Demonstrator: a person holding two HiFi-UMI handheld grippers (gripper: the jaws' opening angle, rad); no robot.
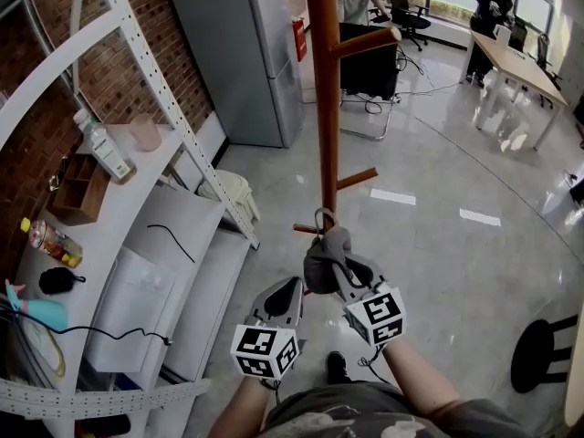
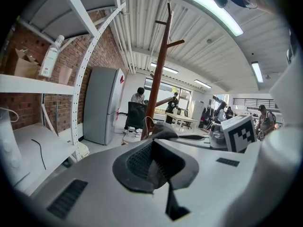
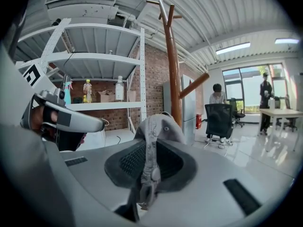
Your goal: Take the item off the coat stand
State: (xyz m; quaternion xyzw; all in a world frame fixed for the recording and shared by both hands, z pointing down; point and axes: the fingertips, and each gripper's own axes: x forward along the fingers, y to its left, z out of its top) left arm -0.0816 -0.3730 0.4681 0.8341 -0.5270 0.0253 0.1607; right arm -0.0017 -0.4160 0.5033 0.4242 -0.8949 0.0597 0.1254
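A brown wooden coat stand (image 1: 321,108) rises from the glossy floor. A grey fabric item (image 1: 326,249) hangs by a loop from one of its low pegs (image 1: 306,229). My right gripper (image 1: 339,267) is shut on the item: in the right gripper view, grey cloth and a strap (image 3: 150,164) are pinched between the pads, with the item (image 3: 158,126) bulging above them. My left gripper (image 1: 287,292) hangs just left of the item, shut, with nothing between its pads (image 2: 142,162). From there the item (image 2: 163,129) shows just ahead, before the stand (image 2: 158,74).
A white metal shelf rack (image 1: 137,181) stands at the left with bottles (image 1: 102,149), a box and cables. A grey cabinet (image 1: 242,53) is behind the stand, and a black office chair (image 1: 368,67) is beyond it. People sit by a desk (image 1: 516,62). A black stool (image 1: 538,354) stands at the right.
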